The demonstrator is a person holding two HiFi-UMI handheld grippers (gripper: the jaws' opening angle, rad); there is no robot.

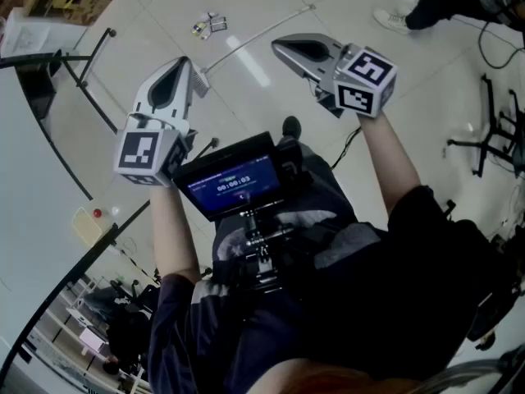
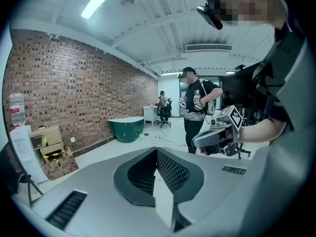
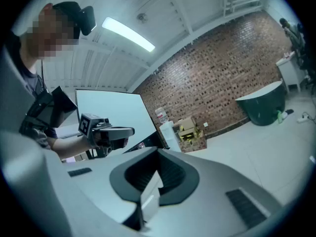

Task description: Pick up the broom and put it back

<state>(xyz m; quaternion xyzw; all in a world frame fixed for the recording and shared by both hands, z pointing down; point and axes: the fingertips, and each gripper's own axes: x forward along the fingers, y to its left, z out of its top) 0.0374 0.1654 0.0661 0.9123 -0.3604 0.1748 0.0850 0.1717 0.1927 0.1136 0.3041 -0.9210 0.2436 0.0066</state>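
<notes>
A long thin pale pole [image 1: 261,33], which may be the broom's handle, lies on the white floor beyond both grippers; its near end is hidden behind my left gripper. My left gripper [image 1: 184,62] is held up over the floor with its jaws shut and nothing between them [image 2: 157,154]. My right gripper [image 1: 280,46] hangs to the right at about the same height, also shut and holding nothing [image 3: 157,166]. Each gripper shows in the other's view: the right gripper [image 2: 217,135] and the left gripper [image 3: 111,131]. Neither touches the pole.
A black-legged stand [image 1: 90,56] and a white board edge sit at left. Small items [image 1: 209,25] lie on the floor near the pole. Another person's shoe [image 1: 390,19] and a chair base [image 1: 492,142] are at right. A green tub [image 2: 126,128], cardboard boxes [image 2: 49,149] and a standing person [image 2: 195,110] are further off.
</notes>
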